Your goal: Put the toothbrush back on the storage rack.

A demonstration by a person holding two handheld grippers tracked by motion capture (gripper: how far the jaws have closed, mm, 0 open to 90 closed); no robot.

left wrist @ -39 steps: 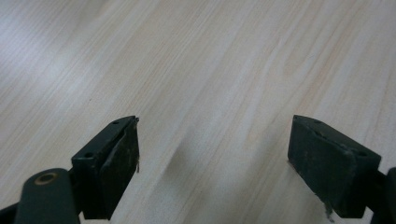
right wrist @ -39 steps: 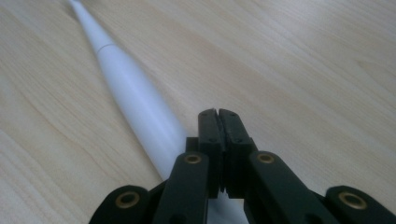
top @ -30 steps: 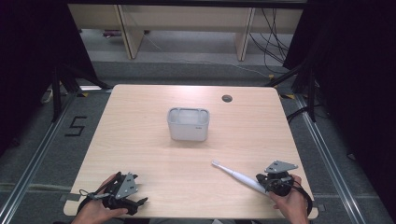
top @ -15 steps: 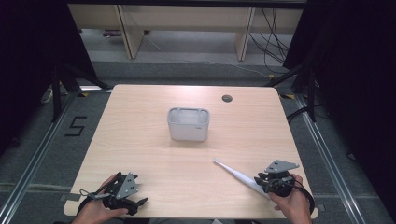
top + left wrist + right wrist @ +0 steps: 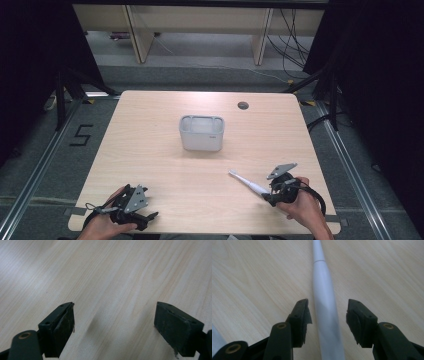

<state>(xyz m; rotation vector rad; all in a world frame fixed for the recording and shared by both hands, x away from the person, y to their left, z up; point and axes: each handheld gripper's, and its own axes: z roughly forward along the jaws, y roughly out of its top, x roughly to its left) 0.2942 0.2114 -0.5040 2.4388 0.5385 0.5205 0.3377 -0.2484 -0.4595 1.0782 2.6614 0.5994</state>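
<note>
Near front edge: toothbrush (image 5: 248,182), bare tbl (image 5: 150,150) beyond.

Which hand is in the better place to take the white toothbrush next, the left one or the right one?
The right. The right gripper has just been opening its jaws, and the toothbrush lies between them, pads not pressing. The left gripper is open over bare table, far from it.

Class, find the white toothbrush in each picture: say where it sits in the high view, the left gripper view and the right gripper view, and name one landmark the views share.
High view: the white toothbrush lies lower right on the table, slanting towards the right hand-held gripper.
Left gripper view: not in it.
Right gripper view: the toothbrush runs up the centre, between the open jaws with a gap on each side.
Shared landmark: the pale wooden tabletop.
</note>
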